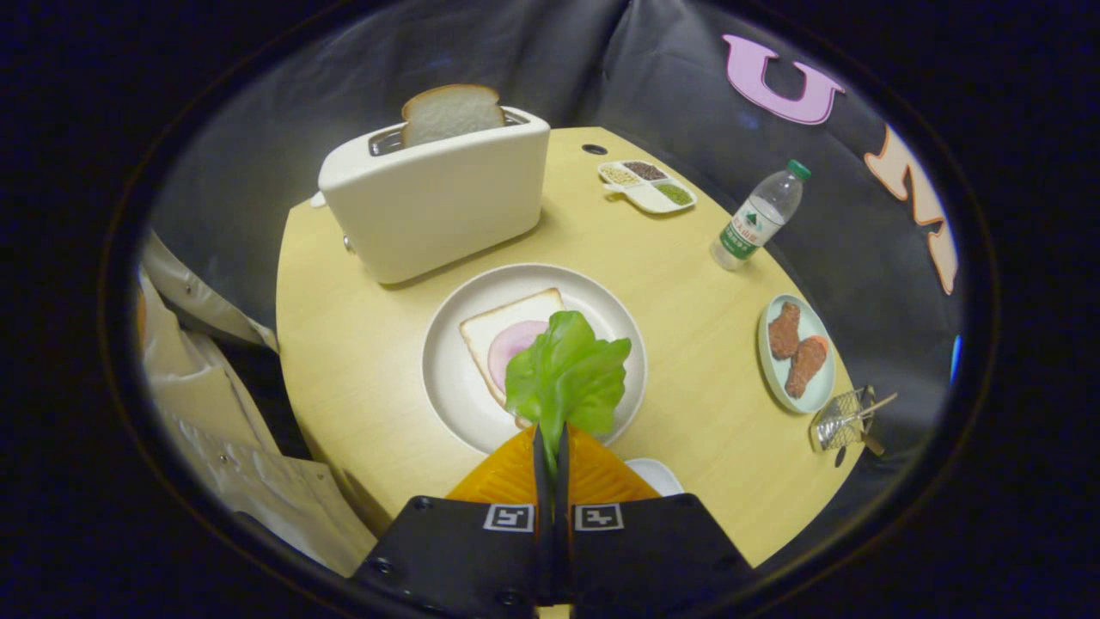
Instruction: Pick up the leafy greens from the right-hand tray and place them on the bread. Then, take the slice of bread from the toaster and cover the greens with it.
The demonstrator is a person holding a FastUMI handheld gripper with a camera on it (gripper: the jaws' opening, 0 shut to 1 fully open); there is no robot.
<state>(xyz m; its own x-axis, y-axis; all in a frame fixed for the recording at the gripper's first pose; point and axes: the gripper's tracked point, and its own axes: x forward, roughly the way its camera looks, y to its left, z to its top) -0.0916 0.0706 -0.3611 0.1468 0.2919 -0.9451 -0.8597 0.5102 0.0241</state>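
My gripper (551,434) is shut on the stem of a green lettuce leaf (567,374), which hangs just ahead of the fingers, above a round white plate (447,378). On that plate lies a bread slice (507,320) with a pink ham round (509,344) on it; the leaf covers part of both. Beyond the plate stands a white toaster (434,202) with a second bread slice (451,112) sticking out of its slot.
A small blue plate with two brown meat pieces (797,351) sits to the right, a wire strainer (846,419) beside it. Farther back are a water bottle (756,217) and a divided dish of grains (649,185). A person's light sleeve (198,370) is left of the table.
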